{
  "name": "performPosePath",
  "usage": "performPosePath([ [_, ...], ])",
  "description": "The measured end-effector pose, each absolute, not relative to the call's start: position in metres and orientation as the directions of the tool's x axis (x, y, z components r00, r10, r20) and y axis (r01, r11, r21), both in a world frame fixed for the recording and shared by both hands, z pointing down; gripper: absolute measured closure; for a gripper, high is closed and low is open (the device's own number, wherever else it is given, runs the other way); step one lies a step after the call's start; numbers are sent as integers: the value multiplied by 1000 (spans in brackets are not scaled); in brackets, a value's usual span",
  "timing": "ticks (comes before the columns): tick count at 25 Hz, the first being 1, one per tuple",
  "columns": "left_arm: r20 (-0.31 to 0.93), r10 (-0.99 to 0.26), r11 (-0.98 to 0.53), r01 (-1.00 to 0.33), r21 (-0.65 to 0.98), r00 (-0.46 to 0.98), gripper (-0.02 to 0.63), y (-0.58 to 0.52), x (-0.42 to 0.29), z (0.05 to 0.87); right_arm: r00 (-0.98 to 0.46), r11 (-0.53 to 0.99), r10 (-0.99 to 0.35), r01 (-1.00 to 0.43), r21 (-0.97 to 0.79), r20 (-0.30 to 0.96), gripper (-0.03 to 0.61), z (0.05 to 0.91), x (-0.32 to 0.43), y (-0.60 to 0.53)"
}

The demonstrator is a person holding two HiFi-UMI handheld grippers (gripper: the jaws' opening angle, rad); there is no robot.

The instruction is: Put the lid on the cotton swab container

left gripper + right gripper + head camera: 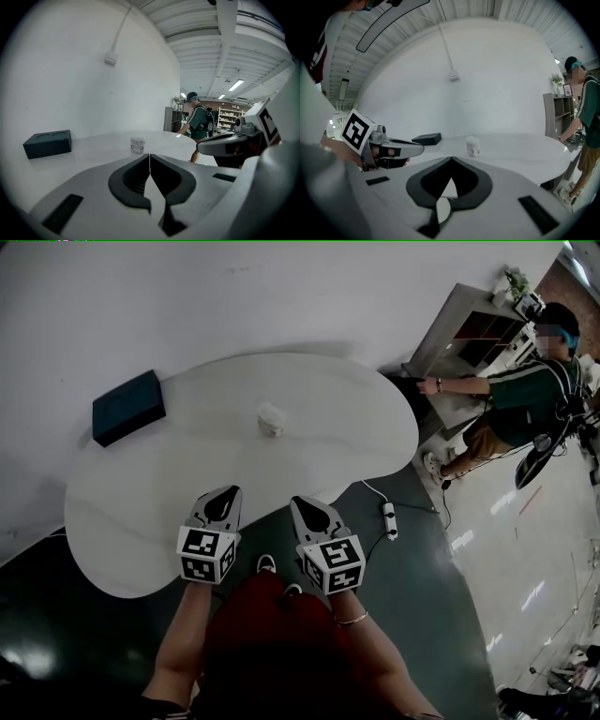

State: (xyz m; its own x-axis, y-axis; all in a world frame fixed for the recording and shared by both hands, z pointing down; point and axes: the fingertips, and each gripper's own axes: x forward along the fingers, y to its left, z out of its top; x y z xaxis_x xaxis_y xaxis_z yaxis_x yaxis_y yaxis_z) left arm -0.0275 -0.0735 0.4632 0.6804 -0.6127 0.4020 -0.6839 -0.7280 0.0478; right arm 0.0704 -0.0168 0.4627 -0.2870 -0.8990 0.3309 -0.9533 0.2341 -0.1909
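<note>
A small white cotton swab container (pixel 270 419) stands upright near the middle of the white table (pixel 141 502), also in the left gripper view (pixel 137 145) and the right gripper view (pixel 473 146). Its top looks white and closed; no separate lid shows anywhere. My left gripper (pixel 225 493) hovers over the table's near edge, jaws shut with nothing between them (pixel 149 154). My right gripper (pixel 300 503) is beside it, a little off the edge, also shut and empty (pixel 451 158). Both point toward the container, well short of it.
A dark flat box (pixel 128 406) lies at the table's far left. A person (pixel 525 390) stands at a shelf unit (pixel 478 329) to the right. A power strip (pixel 389 519) and its cable lie on the floor by the table's right side.
</note>
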Motion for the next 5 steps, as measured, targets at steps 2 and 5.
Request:
performPosePath([
  [2, 402, -617, -724, -688, 46, 676, 589, -64, -29, 461, -286, 235, -899, -954, -187, 333, 563, 461, 71, -6],
  [5, 400, -625, -717, -696, 47, 671, 589, -49, -31, 459, -283, 234, -900, -955, -181, 332, 563, 458, 72, 9],
])
